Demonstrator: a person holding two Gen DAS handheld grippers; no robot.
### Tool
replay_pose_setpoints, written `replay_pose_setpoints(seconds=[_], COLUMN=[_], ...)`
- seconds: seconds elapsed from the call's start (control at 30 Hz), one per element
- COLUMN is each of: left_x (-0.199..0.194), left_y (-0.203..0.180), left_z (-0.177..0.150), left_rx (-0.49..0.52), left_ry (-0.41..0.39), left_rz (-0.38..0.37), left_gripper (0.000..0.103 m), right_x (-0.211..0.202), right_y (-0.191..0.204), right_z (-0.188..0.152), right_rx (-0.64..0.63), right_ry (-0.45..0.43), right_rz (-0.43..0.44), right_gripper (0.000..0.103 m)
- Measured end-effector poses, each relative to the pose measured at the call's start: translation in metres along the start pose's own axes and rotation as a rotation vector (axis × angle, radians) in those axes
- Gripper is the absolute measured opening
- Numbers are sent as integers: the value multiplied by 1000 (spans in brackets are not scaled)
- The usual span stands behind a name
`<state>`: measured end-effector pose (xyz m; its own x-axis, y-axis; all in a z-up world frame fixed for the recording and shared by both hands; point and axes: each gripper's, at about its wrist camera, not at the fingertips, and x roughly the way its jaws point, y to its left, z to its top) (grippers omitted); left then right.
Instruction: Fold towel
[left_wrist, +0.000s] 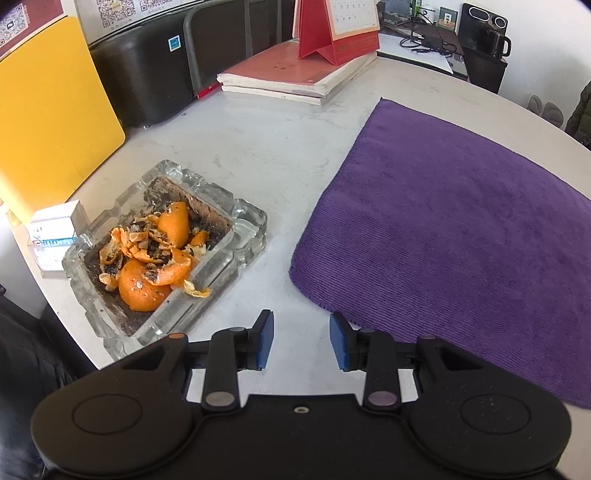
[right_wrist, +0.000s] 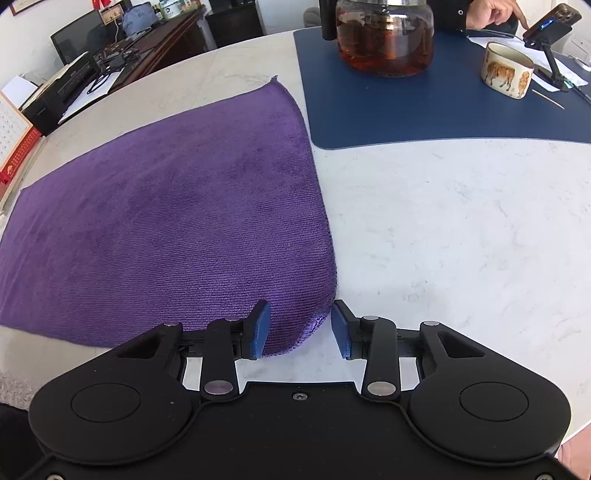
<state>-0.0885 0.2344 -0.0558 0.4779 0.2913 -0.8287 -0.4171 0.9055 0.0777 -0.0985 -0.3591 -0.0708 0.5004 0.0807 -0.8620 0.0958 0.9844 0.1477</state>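
Note:
A purple towel (left_wrist: 461, 221) lies flat on the white table, also in the right wrist view (right_wrist: 177, 221). My left gripper (left_wrist: 301, 339) is open and empty, just off the towel's near left corner, over bare table. My right gripper (right_wrist: 301, 328) is open, with the towel's near right corner between its blue pads; the left pad (right_wrist: 261, 328) lies over the towel. The corner fabric is slightly bunched there.
A glass ashtray (left_wrist: 243, 229) with orange peels sits left of the towel, a small box (left_wrist: 55, 229) beside it. Books (left_wrist: 295, 77) and a red calendar (left_wrist: 332, 33) stand behind. A blue mat (right_wrist: 424, 107) holds a glass teapot (right_wrist: 384, 40) and cup (right_wrist: 508, 70).

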Motion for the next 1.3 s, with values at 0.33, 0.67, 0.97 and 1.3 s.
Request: replay_pose_setpoints(seconds=[0.33, 0.67, 0.97, 1.3], left_x=[15, 27, 26, 26], left_y=[1, 2, 5, 5], left_z=[13, 21, 22, 25], left_rx=[3, -20, -33, -21], left_ry=[-17, -30, -24, -11], left_rz=[-7, -6, -38, -63], left_gripper=[31, 31, 23, 9], right_x=[1, 1, 1, 2], right_y=[6, 8, 7, 7], right_z=[3, 5, 4, 5], right_rx=[-16, -36, -36, -42], right_ry=[13, 28, 31, 28], right_rz=[-20, -29, -30, -26], right_gripper=[36, 36, 36, 36])
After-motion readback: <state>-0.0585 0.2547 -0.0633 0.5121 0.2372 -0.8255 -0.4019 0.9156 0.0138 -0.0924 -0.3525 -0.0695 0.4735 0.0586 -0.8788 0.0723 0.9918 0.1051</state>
